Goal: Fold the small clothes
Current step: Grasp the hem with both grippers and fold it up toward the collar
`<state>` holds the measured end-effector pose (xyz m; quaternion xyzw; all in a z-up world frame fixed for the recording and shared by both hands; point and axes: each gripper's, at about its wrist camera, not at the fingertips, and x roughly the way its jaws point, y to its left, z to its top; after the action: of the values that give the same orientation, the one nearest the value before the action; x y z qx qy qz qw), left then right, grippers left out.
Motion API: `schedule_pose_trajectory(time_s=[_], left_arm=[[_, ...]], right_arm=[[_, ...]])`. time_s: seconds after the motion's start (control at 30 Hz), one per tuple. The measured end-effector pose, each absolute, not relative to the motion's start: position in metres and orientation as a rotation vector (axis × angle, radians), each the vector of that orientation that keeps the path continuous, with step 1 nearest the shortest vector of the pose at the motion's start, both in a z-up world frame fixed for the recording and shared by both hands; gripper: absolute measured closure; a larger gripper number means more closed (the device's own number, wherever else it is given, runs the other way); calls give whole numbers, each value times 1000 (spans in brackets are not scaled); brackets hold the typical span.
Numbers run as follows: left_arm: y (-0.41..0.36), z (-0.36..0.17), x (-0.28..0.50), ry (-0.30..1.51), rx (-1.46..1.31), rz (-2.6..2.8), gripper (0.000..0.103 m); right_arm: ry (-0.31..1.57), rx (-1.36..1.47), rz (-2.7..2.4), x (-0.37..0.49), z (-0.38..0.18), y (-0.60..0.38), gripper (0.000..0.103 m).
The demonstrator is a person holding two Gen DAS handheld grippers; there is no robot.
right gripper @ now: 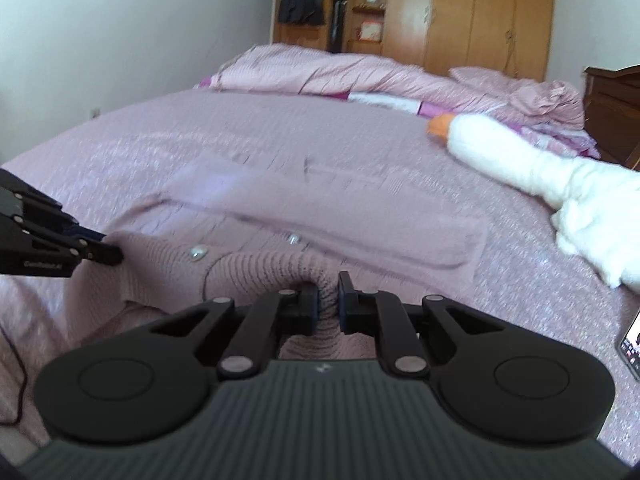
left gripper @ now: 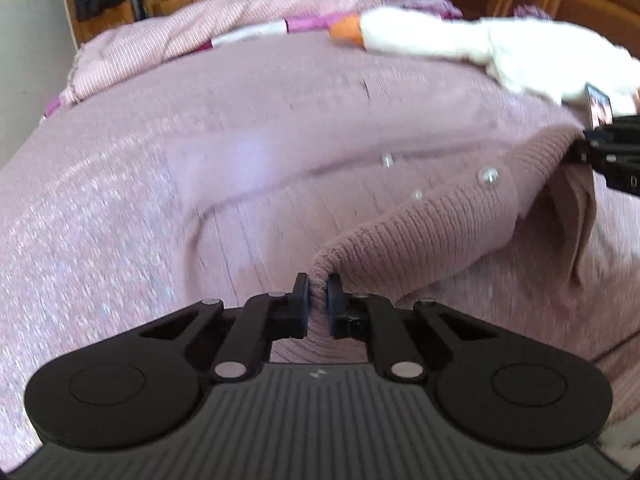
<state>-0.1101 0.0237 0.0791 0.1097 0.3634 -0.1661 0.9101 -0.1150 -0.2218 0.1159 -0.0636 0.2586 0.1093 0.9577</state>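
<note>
The dusty-pink knitted cardigan (left gripper: 420,220) lies on the bed (left gripper: 120,200), with the left gripper (left gripper: 318,300) and the right gripper (right gripper: 328,300) each pinching its ribbed edge. Only the right wrist view shows the wardrobe (right gripper: 460,16) well beyond the cardigan. A white plush goose (right gripper: 520,168) lies near the cardigan, and a phone (right gripper: 630,344) sits beside it.
</note>
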Motion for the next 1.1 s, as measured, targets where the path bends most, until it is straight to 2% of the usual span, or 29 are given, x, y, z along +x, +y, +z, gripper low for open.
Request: schedule_pose_trajectory(time_s=[0.3,0.6,0.73,0.9,1.1], left_arm=[[4,124,-67,601,222,-264,95],[-18,150,32,511,239,-207,95],[-27,135,92,554,231,-177,95],[-42,89,151,664,292,-146,94],[-38,46,177,729,314,-114,93]], right_arm=[[406,-163,186,-74,141,-222,90],[328,-166,127,12,158,-232,90],[365,-182,102,61,141,-230,90],[479,-205,70,110,97,-223,90],[632,-156,53,137,50,-224,87]])
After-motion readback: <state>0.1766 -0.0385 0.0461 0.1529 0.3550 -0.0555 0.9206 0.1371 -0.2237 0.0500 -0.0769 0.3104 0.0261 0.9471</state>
